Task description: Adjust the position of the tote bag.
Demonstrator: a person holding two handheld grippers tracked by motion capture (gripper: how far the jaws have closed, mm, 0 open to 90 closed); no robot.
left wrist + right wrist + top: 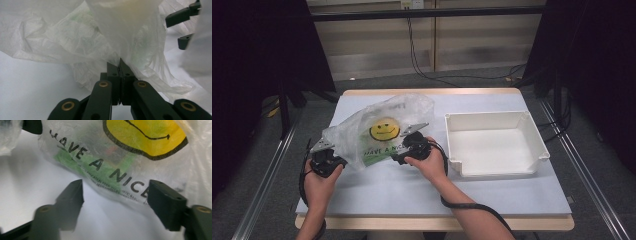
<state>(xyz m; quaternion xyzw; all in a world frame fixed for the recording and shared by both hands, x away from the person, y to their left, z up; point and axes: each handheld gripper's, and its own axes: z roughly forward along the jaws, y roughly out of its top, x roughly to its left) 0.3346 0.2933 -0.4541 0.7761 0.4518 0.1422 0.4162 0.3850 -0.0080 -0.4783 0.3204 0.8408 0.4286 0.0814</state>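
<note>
Plastic bag (377,131) lies on left half of counter (422,190), white bin (494,144) to its right. Left claw (119,65) clamped on bag edge. Right claw (115,195) spread wide, bag just ahead, not gripped. Step: securing second hold. Next: advance right claw, pinch near printed edge.

Black left gripper (323,161) (brass rivets, grey plate, trailing cable).

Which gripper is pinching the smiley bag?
The left gripper: its jaws are shut on the plastic bag. The right gripper is open, pointing at the bag's printed side.
</note>
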